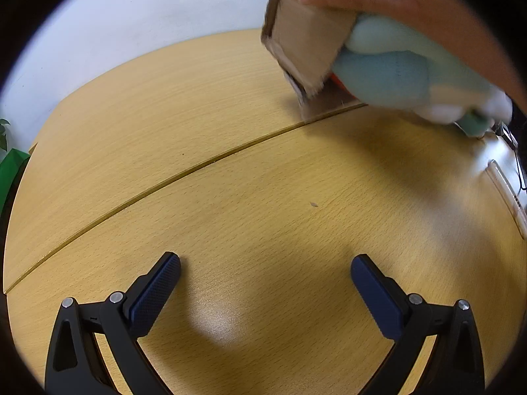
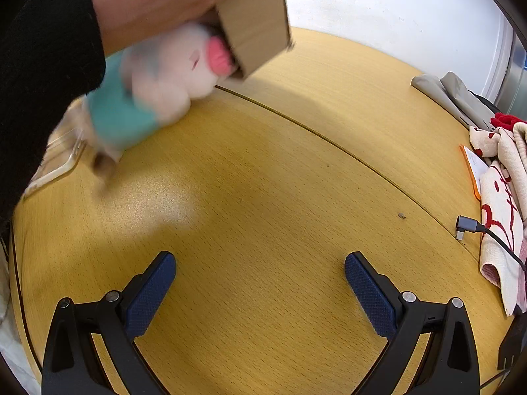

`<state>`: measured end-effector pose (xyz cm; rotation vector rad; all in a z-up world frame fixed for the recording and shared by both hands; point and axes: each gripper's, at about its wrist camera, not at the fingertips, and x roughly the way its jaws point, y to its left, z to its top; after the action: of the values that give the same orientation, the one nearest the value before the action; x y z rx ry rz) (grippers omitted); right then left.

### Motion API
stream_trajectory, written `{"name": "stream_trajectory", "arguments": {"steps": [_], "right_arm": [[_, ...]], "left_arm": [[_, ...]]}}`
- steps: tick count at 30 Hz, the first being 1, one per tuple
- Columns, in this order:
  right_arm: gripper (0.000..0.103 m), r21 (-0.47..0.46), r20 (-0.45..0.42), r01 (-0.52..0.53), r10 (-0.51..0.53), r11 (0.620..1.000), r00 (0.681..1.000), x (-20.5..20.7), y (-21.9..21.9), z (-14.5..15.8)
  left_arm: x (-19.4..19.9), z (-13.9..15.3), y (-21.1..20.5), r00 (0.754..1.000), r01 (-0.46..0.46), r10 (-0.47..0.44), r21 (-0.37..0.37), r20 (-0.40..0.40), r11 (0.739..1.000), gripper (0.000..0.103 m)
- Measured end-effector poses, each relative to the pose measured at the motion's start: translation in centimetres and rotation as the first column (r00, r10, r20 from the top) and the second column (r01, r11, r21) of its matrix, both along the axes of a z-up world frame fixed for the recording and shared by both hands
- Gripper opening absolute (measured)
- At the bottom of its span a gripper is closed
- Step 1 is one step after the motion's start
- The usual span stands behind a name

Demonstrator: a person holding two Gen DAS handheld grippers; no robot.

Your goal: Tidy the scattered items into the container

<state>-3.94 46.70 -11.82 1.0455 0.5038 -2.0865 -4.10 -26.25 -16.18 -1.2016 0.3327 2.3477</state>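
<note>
Both wide apart — left gripper (image 1: 265,275) and right gripper (image 2: 260,273) hold nothing above the table (image 2: 263,171).

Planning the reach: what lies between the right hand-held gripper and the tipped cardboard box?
Only bare wooden table, crossed by its seam, between the right hand-held gripper and cardboard box, in the right wrist view.

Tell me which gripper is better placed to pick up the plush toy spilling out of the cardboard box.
Probably the left: the plush toy sits on its right side near the right gripper's left edge, and both grippers are open and empty. Marginal call.
</note>
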Motion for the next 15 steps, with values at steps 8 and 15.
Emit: {"name": "stream_trajectory", "arguments": {"steps": [8, 15], "right_arm": [[0.103, 0.0, 0.0, 0.001, -0.001, 1.0, 1.0, 0.1, 0.0, 0.0], [0.103, 0.0, 0.001, 0.005, -0.005, 1.0, 1.0, 0.0, 0.0, 0.0]], "left_arm": [[0.6, -1.3, -0.3, 1.0, 0.0, 0.0, 0.0, 0.0, 1.0, 0.103], [0.8, -2.1, -0.5, 1.0, 0.0, 0.0, 0.001, 0.0, 1.0, 0.103]]}}
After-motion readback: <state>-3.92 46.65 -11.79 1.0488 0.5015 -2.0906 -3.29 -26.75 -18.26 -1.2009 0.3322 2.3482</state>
